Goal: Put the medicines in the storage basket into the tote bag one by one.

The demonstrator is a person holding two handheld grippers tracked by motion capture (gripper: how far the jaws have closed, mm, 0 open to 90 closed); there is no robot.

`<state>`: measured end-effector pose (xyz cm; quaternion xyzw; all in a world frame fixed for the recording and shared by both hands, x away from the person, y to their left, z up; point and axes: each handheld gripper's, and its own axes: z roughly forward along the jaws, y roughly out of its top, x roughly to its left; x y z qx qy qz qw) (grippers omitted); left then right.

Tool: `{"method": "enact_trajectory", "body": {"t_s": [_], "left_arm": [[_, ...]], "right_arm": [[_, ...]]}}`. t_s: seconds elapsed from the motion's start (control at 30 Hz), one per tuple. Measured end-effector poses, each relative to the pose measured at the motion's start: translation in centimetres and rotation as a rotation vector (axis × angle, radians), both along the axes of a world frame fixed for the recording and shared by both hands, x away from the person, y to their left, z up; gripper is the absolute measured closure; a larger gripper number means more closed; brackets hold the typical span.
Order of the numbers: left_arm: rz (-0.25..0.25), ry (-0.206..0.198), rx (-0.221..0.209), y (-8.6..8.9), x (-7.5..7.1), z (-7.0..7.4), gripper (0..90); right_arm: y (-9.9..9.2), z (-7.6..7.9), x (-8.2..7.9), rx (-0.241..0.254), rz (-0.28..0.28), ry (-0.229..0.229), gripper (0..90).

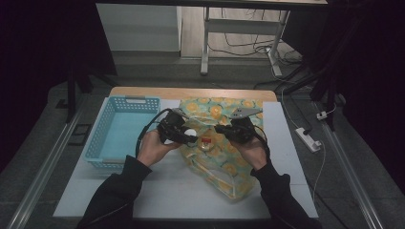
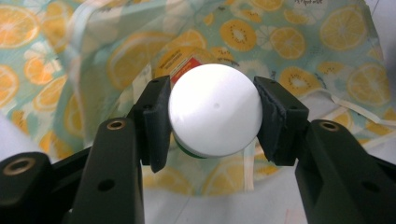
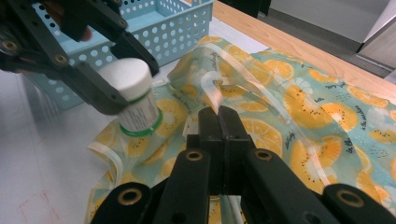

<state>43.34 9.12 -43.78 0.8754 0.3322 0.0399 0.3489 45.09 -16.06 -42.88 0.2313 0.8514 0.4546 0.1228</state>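
Note:
A small bottle (image 1: 190, 132) with a white cap (image 2: 214, 116) and a green-edged label (image 3: 140, 114) hangs just above the mouth of a teal bag (image 1: 224, 112) printed with orange and kiwi slices. My left gripper (image 1: 188, 137) is shut on the bottle's cap, one pad on each side. My right gripper (image 3: 219, 114) is shut on the bag's clear edge strip and holds it lifted off the table. Inside the bag (image 2: 289, 37), below the bottle, lies something with an orange and red label (image 2: 180, 63). The two grippers face each other over the middle of the bag.
A light blue perforated basket (image 1: 128, 99) stands at the left of the white mat (image 1: 181, 191), close beside my left hand. The wooden far edge of the table (image 1: 191, 92) lies behind the bag. Cables and a power strip (image 1: 308, 138) lie on the floor at the right.

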Motion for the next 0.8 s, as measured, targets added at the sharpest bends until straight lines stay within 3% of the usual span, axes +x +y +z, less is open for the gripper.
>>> {"method": "enact_trajectory", "body": {"t_s": [0.37,0.8], "left_arm": [[-0.009,-0.007,0.037,-2.6,1.9,-1.2,50.1],[0.005,-0.013,0.027,-4.1,3.7,-1.9,50.0]], "right_arm": [[0.0,0.0,0.0,0.003,0.001,-0.003,89.9],[0.0,-0.1,0.0,0.001,0.000,-0.002,89.8]]}}
